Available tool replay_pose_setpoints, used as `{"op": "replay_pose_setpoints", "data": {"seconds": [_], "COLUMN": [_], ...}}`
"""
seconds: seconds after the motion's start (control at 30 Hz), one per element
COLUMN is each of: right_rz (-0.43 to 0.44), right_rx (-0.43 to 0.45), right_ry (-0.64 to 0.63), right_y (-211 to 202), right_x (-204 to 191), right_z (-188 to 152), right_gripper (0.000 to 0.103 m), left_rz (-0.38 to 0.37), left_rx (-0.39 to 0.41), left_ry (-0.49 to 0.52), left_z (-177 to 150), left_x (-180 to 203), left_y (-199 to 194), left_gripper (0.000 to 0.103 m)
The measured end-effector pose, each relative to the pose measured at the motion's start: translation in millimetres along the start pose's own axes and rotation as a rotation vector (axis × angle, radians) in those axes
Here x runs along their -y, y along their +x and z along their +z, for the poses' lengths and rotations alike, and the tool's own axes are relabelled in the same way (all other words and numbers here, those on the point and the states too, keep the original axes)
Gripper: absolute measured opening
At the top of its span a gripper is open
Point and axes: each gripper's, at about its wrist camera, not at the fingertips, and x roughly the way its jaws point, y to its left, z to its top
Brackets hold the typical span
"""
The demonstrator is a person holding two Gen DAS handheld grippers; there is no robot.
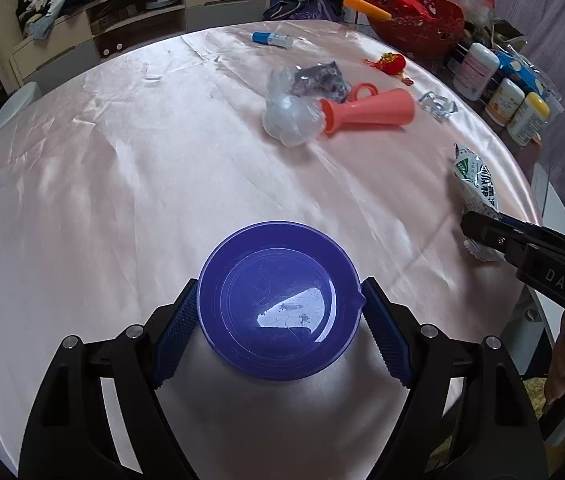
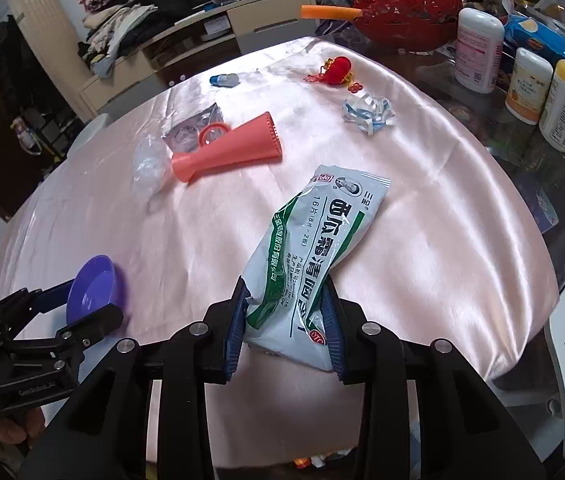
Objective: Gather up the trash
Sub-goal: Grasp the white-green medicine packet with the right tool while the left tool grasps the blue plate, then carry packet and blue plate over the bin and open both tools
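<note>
My left gripper [image 1: 278, 300] is shut on a purple plastic bowl [image 1: 278, 300], held level just above the pink tablecloth; the bowl is empty. It also shows in the right wrist view [image 2: 92, 286] at the left. My right gripper [image 2: 284, 304] is shut on the lower end of a white and green medicine packet [image 2: 314, 240], which sticks forward over the cloth. The packet shows in the left wrist view [image 1: 476, 184] at the right edge. A crumpled clear plastic bag [image 1: 288, 118], a dark foil wrapper [image 1: 322, 78] and a crumpled clear wrapper [image 2: 368, 114] lie farther back.
A coral plastic horn [image 2: 230, 152] lies mid-table beside the clear bag. A red charm [image 2: 336, 68], a blue-capped tube [image 1: 272, 39], several bottles [image 2: 478, 48] and a red basket [image 2: 406, 8] stand at the back right. The round table's edge [image 2: 542, 264] curves on the right.
</note>
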Motion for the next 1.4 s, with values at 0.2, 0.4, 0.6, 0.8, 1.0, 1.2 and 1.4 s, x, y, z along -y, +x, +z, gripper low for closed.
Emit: {"op": "replay_pose_setpoints", "data": {"seconds": [0.2, 0.4, 0.6, 0.8, 1.0, 1.2, 1.4], "right_rz": [0.006, -0.011, 0.011, 0.032, 0.029, 0.069, 0.08], "right_rx": [0.015, 0.028, 0.009, -0.019, -0.053, -0.139, -0.174], "right_ry": [0.014, 0.001, 0.018, 0.014, 0.009, 0.036, 0.031], "right_y": [-29, -54, -68, -67, -58, -34, -23], "right_x": [12, 22, 29, 28, 28, 39, 38], "right_z": [-31, -65, -102, -131, -147, -157, -160], "right_gripper": [0.034, 0.034, 0.034, 0.034, 0.034, 0.034, 0.037], "left_rz": [-0.07, -0.09, -0.097, -0.13, -0.134, -0.186, -0.15], "left_rx": [0.007, 0.026, 0.038, 0.019, -0.029, -0.084, -0.118], "left_ry": [0.005, 0.04, 0.078, 0.099, 0.123, 0.138, 0.152], "left_z": [-42, -76, -106, -131, -149, -160, -160], "left_x": [23, 47, 67, 82, 91, 95, 97], "left_y": [-21, -40, -51, -53, -33, -4, 12], "left_gripper": [0.076, 0.076, 0.076, 0.076, 0.076, 0.076, 0.076]}}
